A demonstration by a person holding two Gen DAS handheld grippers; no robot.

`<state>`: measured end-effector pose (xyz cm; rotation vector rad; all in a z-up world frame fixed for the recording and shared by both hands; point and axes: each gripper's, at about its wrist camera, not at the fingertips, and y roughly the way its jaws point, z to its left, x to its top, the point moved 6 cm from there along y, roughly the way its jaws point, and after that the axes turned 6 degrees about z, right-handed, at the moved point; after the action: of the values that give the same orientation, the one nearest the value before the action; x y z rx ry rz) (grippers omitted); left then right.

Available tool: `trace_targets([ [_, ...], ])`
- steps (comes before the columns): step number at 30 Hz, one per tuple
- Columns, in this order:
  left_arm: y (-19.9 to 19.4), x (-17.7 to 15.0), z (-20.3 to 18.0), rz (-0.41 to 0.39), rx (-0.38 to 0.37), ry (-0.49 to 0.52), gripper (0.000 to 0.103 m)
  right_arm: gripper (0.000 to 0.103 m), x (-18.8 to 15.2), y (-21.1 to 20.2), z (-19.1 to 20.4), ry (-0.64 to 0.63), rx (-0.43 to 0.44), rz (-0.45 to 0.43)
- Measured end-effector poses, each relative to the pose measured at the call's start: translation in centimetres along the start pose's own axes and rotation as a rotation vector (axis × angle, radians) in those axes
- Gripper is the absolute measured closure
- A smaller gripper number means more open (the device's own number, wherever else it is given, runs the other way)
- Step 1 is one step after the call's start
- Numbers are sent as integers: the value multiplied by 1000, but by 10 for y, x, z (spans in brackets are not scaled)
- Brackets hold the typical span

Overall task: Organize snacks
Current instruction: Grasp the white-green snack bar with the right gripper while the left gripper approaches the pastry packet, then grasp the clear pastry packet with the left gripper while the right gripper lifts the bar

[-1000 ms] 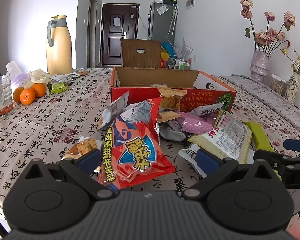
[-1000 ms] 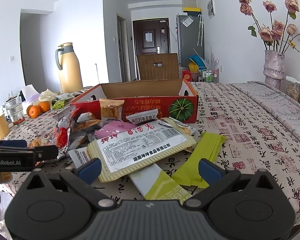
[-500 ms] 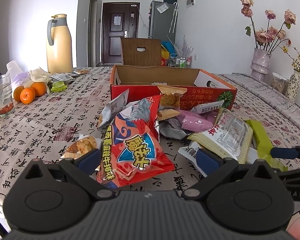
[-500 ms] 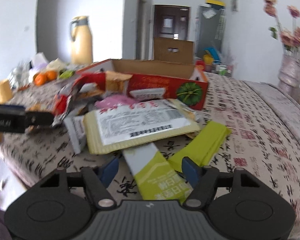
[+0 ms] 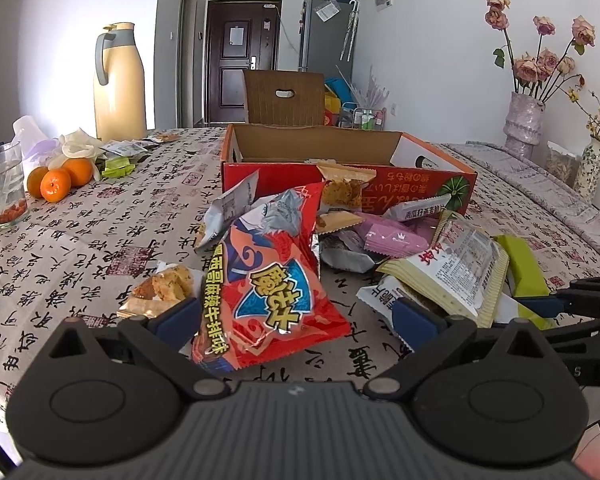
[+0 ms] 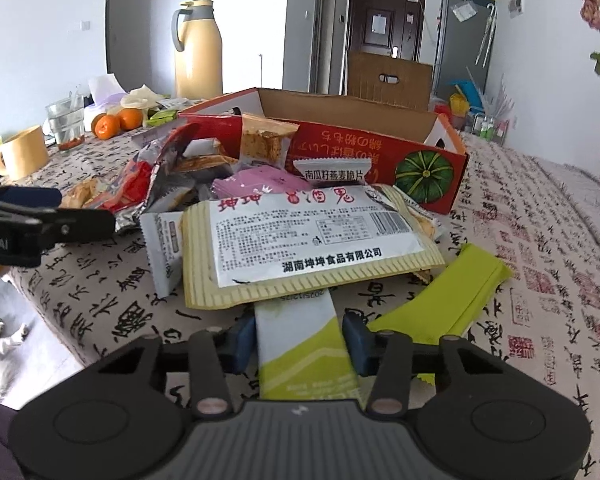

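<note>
A heap of snack packets lies in front of a red cardboard box (image 5: 420, 184) (image 6: 380, 156) with its top open. My left gripper (image 5: 296, 316) is open, its fingers either side of a red chip bag (image 5: 272, 280). My right gripper (image 6: 300, 338) has closed in on a white-and-green packet (image 6: 304, 344), its pads at both edges of it. That packet's far end lies under a large yellow-edged packet (image 6: 300, 236) (image 5: 456, 264). A green packet (image 6: 448, 300) lies to the right. A pink packet (image 5: 396, 236) lies near the box.
Oranges (image 5: 60, 180), a glass (image 5: 4, 188) and a tan thermos (image 5: 118, 84) stand at the left. A yellow mug (image 6: 20, 156) stands near the table's left edge. Flower vases (image 5: 524, 124) stand at the far right. A chair back (image 5: 284, 96) rises behind the box.
My right gripper moved forward and lower and its jaws narrowed from wide open onto the white-and-green packet. My left gripper has hardly moved.
</note>
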<state>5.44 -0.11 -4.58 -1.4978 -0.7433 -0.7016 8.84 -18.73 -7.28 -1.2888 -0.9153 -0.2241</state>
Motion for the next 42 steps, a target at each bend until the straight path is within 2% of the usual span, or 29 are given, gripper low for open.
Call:
trace_targets([
  [4, -1, -1, 0, -1, -1, -2, 0, 58, 2, 2, -4, 2, 35, 23],
  [6, -2, -1, 1, -3, -2, -5, 0, 65, 4, 3, -2, -15, 46, 36],
  [7, -3, -1, 1, -4, -2, -7, 0, 65, 5, 3, 1, -28, 45, 40],
  [11, -4, -3, 3, -2, 0, -20, 0, 68, 6, 2, 12, -72, -22, 43],
  [15, -6, -4, 5, -1, -1, -25, 0, 69, 3, -3, 15, -47, -48, 37],
  [17, -6, -4, 6, -2, -5, -29, 0, 69, 0, -7, 15, -44, -90, 17],
  [30, -10, -4, 9, -5, -13, -44, 0, 69, 1, -50, -9, 102, -156, -115],
  [42, -15, 5, 21, -26, 21, -71, 0, 70, -13, -52, -40, 167, -277, -90],
])
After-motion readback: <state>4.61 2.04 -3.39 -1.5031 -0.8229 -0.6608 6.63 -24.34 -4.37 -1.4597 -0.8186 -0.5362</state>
